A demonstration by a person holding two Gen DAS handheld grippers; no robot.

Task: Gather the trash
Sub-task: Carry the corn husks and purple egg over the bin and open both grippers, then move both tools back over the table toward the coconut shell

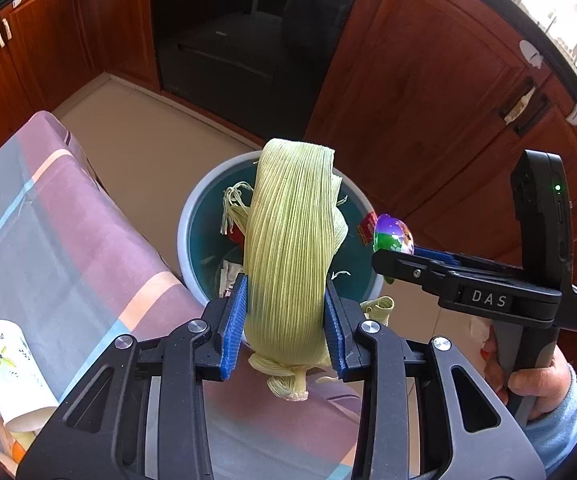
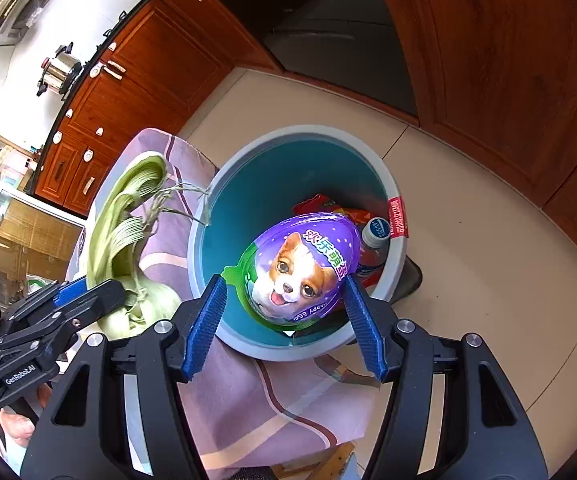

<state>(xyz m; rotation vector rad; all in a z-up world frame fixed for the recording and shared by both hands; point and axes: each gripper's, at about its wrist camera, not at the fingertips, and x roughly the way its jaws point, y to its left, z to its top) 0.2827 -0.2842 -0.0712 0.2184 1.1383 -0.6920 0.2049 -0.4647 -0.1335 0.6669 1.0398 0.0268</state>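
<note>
The left wrist view looks forward and down along its claw (image 1: 284, 320), close above the round grey-rimmed teal plastic bin (image 1: 192, 216) on the floor. The right wrist view faces down into that bin (image 2: 396, 184) from nearer. Both share the bin and the pink-and-grey checked cloth surface (image 1: 72, 236) (image 2: 248, 392), and each sees the other claw.

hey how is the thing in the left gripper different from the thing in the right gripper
The left gripper pinches a corn husk; the right gripper holds a plastic toy egg.
The husk is pale green, ribbed and fibrous; the egg is glossy purple with a printed puppy.
The husk is long, standing up from the fingers; the egg is short and rounded.
Both hang near the grey-rimmed trash bin, the egg right over its mouth.
</note>
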